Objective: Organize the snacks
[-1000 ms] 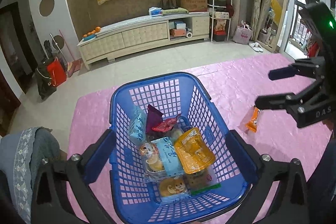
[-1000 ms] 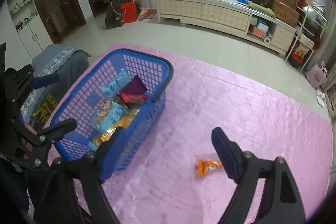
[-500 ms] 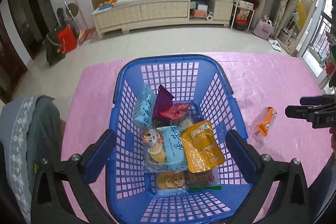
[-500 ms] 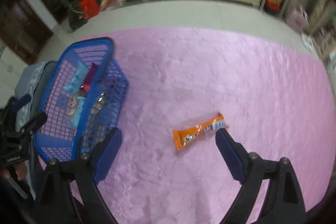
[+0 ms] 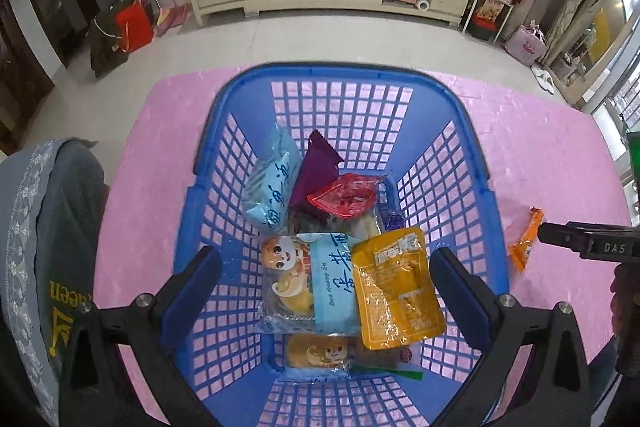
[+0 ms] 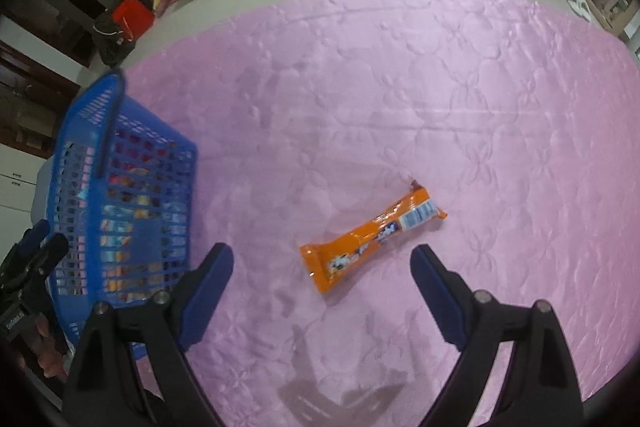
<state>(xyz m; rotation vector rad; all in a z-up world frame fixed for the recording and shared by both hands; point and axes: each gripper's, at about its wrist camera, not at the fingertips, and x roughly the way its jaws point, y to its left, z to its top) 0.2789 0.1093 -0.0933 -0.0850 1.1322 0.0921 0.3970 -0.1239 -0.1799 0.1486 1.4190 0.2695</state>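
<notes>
the right claw hangs over the pink quilted worktop with its blue pads spread wide and nothing in them, pointing steeply down at the one snack left outside the basket: an orange wrapped bar lying flat and on a slant, a little ahead of the gap between the pads. the blue basket sits off to its left, already loaded with packets, a yellow pouch and a light blue pack on top. the left claw hovers above that basket, jaws wide, holding nothing. to my eye the job now is picking up the bar, and the way to do it well would be to roll the wrist so the pads face the bar's long sides, centre over its middle rather than the crimped ends, come down until the tips nearly brush the cloth, then close gently. the wrapper looks slick and the quilt soft, so a shallow pinch might slide off or gather fabric.
</notes>
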